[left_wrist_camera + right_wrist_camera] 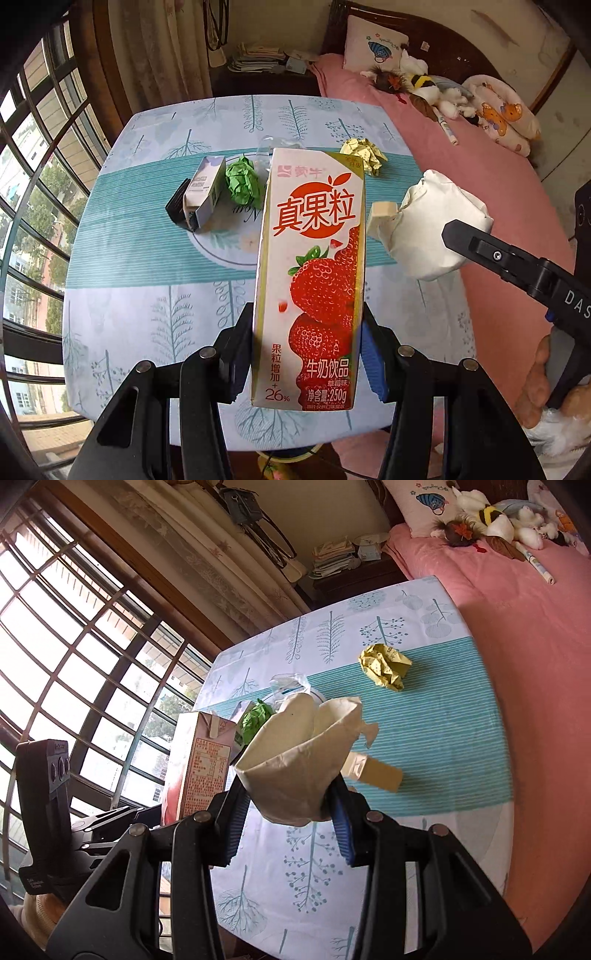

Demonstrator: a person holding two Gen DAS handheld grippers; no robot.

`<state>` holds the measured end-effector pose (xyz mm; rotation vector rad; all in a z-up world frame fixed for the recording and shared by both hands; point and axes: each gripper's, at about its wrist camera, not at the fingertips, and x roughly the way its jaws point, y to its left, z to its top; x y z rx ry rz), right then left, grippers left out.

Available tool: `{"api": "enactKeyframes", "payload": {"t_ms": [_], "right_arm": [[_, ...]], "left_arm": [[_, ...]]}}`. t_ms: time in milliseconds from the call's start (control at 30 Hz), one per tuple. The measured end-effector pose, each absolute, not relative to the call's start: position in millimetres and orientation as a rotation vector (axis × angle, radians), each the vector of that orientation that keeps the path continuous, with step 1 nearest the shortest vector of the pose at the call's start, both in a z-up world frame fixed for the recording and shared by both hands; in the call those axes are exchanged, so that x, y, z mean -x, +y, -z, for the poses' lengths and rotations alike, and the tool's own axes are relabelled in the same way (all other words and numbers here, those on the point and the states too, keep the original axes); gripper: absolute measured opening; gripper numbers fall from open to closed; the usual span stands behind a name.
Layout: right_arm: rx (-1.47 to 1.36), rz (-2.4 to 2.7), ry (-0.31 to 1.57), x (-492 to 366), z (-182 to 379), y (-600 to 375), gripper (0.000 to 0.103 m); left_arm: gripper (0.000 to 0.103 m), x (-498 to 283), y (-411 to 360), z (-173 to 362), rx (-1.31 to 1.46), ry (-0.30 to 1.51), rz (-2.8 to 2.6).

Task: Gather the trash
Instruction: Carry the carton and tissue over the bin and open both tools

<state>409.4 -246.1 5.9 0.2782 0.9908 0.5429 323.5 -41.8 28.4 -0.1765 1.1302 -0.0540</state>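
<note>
Carton: strawberry milk box, upright, held above the table at centre of the left view; it looks light, probably empty, though that cannot be told. Stiff card, smooth printed faces, so a little slippery; the narrow sides low down are the sound place to hold it.
Left gripper: clenched on the carton, one pad on each narrow side near its base.
Bag: crumpled off-white paper bag, mouth open and facing up and left; soft, light, easily crushed or torn. Best held by its folded lower part, as now. Its inside shows nothing but paper folds; the bottom is hidden.
Right gripper: grasping the bag's lower end between its blue pads.
Carton to bag: in the right view the carton stands at 9 o'clock of the bag's mouth, just beside it, not inside.
Judgement: the bag serves as the bin; the carton is wider than a slack mouth likes, so it may snag or collapse the rim.
Cream block: on the table, at 4 o'clock of the bag.
Yellow wad: crumpled paper, at 1 o'clock, well apart.
Green wad: crumpled paper, at 10 o'clock of the carton's top.
Small box: open grey-white carton lying beside the green wad, at 9 o'clock of it; contents unclear.
Clear wrapper: behind the bag, partly hidden.
</note>
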Motion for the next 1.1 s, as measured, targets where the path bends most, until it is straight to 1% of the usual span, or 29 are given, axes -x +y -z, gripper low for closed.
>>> {"api": "enactKeyframes", "payload": {"t_ms": [100,233,400,567,733,867,1000,1100], "right_arm": [[-0.281,-0.539,0.981,-356,-15,-233,0.038],[-0.275,-0.528,0.997,-282,-12,-214,0.038],[-0.277,-0.491,1.042,-195,7,-194,0.038],[-0.268,-0.448,1.097,-125,33,-185,0.038],[-0.243,-0.401,1.184,-81,67,-182,0.038],[-0.205,-0.374,1.252,-64,98,-184,0.038],[-0.195,-0.354,1.333,-59,145,-189,0.038],[-0.167,-0.347,1.388,-56,196,-192,0.038]], "left_arm": [[0.051,-269,-30,-32,0.161,1.127,0.079],[0.051,-204,-9,-29,0.151,1.129,0.100],[0.051,-130,14,-15,0.132,1.146,0.125],[0.051,-81,14,12,0.104,1.192,0.152],[0.051,-53,9,52,0.126,1.265,0.154],[0.051,-46,-1,93,0.134,1.319,0.143],[0.052,-38,-11,149,0.156,1.372,0.136],[0.052,-35,-18,203,0.179,1.415,0.131]]}}
